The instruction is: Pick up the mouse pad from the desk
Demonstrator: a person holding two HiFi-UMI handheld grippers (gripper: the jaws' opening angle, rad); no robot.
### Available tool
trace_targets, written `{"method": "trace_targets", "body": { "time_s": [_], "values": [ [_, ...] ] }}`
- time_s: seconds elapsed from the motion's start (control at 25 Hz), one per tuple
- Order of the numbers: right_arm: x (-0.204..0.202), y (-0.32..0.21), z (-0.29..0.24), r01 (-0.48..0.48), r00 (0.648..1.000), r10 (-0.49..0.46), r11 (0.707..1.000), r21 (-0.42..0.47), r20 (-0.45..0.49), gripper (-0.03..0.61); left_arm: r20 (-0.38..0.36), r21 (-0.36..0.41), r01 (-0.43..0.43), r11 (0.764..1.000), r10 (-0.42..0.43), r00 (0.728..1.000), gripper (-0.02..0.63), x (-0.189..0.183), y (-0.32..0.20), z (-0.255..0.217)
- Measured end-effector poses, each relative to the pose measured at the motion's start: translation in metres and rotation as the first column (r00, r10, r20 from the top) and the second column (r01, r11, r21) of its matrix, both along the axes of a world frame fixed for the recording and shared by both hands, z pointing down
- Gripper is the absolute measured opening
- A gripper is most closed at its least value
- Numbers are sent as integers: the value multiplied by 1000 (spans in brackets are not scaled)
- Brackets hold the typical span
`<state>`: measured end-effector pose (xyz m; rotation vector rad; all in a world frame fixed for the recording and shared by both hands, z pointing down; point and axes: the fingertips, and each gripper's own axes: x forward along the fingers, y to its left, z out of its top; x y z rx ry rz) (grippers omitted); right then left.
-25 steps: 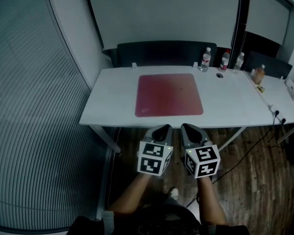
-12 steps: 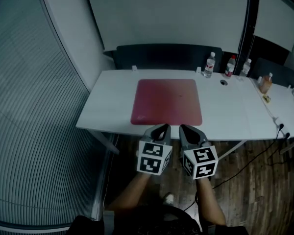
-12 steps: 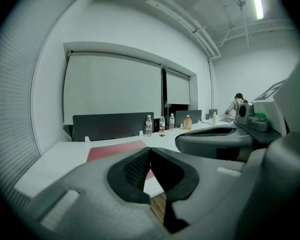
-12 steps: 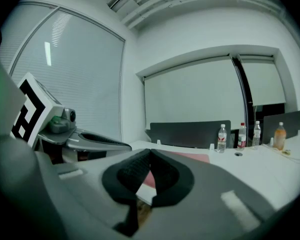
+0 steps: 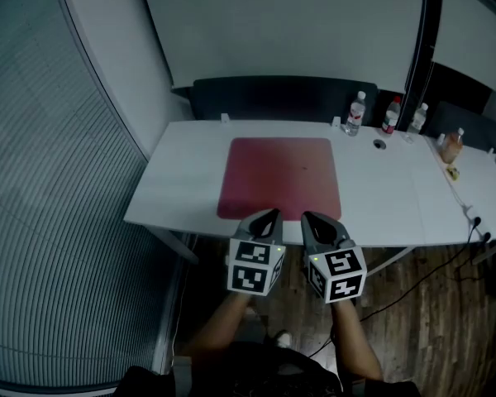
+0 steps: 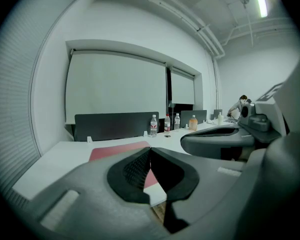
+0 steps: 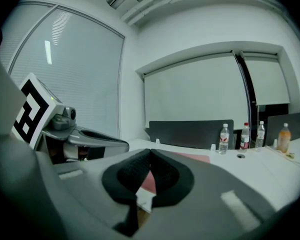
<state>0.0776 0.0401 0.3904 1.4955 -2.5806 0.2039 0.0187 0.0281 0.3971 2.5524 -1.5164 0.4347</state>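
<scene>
The red mouse pad (image 5: 279, 178) lies flat mid-desk (image 5: 388, 201), untouched. The left hand-held gripper (image 5: 267, 215) and right hand-held gripper (image 5: 312, 217), jaws shut and empty, have drawn nearer its front edge, so the approach looks under way.

My left tool (image 5: 267, 215) & right tool (image 5: 312, 218) are side by side, jaws together, tips at the near edge of the white desk (image 5: 182, 180), by the front of the red mouse pad (image 5: 279, 178). Pad lies flat mid-desk. 3 water bottles (image 5: 356, 112) stand far right of it.
</scene>
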Motion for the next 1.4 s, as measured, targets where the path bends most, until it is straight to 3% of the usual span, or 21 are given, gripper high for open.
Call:
{"method": "trace_targets", "body": {
  "time_s": [0.84, 1.4],
  "values": [
    [-46, -130, 12, -69, 996, 67, 997, -29, -66, 2, -63, -36, -66, 997, 64, 996, 6, -47, -136, 17],
    [-62, -159, 7, -142, 986, 140, 990, -14, -90, 2, -101, -51, -119, 992, 114, 988, 6, -73, -169, 21]
  ]
}}
